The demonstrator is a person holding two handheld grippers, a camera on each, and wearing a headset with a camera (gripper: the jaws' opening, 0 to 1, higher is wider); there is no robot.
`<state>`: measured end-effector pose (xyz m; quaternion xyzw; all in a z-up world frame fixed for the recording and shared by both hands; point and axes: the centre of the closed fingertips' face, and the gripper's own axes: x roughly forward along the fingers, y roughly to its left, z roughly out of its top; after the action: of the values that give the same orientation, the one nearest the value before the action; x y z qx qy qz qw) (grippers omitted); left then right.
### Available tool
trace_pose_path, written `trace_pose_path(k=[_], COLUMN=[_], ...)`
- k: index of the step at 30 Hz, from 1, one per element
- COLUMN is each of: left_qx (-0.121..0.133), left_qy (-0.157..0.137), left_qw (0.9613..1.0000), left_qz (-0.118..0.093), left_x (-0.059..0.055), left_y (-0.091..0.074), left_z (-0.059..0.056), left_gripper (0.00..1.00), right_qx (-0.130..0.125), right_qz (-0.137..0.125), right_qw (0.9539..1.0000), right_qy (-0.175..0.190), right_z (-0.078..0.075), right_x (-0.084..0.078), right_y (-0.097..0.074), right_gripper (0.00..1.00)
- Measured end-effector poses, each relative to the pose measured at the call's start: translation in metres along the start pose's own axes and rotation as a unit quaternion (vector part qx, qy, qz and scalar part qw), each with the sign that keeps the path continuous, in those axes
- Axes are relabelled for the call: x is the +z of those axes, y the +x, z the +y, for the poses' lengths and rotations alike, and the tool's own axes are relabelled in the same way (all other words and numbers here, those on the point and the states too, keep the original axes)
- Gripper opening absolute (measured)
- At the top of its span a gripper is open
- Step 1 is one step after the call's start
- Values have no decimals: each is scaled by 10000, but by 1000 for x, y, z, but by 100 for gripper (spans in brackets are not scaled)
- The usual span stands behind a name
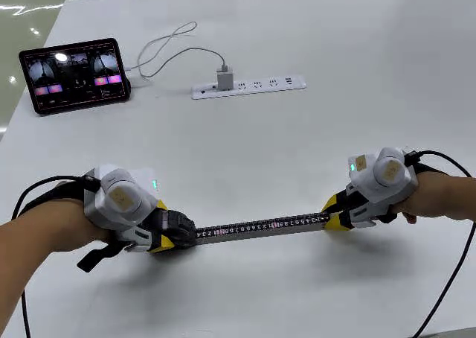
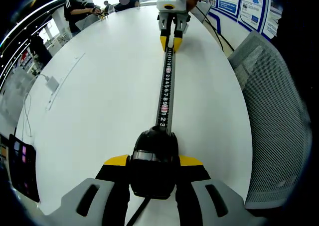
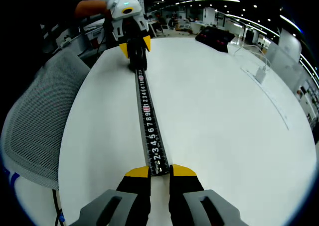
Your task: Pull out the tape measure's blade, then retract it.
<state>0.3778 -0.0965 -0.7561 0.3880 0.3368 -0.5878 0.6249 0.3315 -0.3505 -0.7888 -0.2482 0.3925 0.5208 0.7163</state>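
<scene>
White workbench top (image 1: 335,144) spreads bare and glossy under both tools. Between the yellow-tipped jaws of the left gripper (image 2: 154,161) sits the black plastic tape measure case (image 2: 153,156), clamped on both flanks and resting on the top. From the mouth of the case, straight ahead of those jaws, the dark steel blade (image 2: 166,86) runs flat along the surface to the right gripper (image 3: 159,172), whose yellow-tipped jaws are pinched together on the blade's free end.

White numerals on the blade read 2 3 4 5 6 7 8 9 going away from the right jaws, then comes a red-backed mark. Past it, 1 2 3 stand just ahead of the left jaws.

Well off to the left of the left jaws lie a black tablet (image 1: 74,74) with a lit screen and a white power strip (image 1: 249,86) carrying a white plug-in charger (image 1: 224,77). To the right of those jaws stands a grey mesh chair (image 2: 274,111), and further ahead hang blue-and-white posters (image 2: 249,7) with lettering too small to read
</scene>
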Motion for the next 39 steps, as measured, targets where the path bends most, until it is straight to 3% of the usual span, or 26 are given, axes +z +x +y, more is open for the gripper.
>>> trace_pose_path(k=[29,32,39], left_qx=[-38,-44,-88], left_qy=[42,50,81], left_qw=[10000,10000,9999], left_qz=[7,10,0], left_x=[2,2,2], left_y=[1,2,2], left_z=[-1,-1,0], left_gripper=[30,30,31], right_qx=[60,6,42], right_qz=[731,753,624], right_qw=[9969,9971,9976], right_qy=[-274,-128,-280], right_z=[-2,-3,-3], right_x=[0,-1,-3], right_y=[2,3,3], right_gripper=[11,11,11])
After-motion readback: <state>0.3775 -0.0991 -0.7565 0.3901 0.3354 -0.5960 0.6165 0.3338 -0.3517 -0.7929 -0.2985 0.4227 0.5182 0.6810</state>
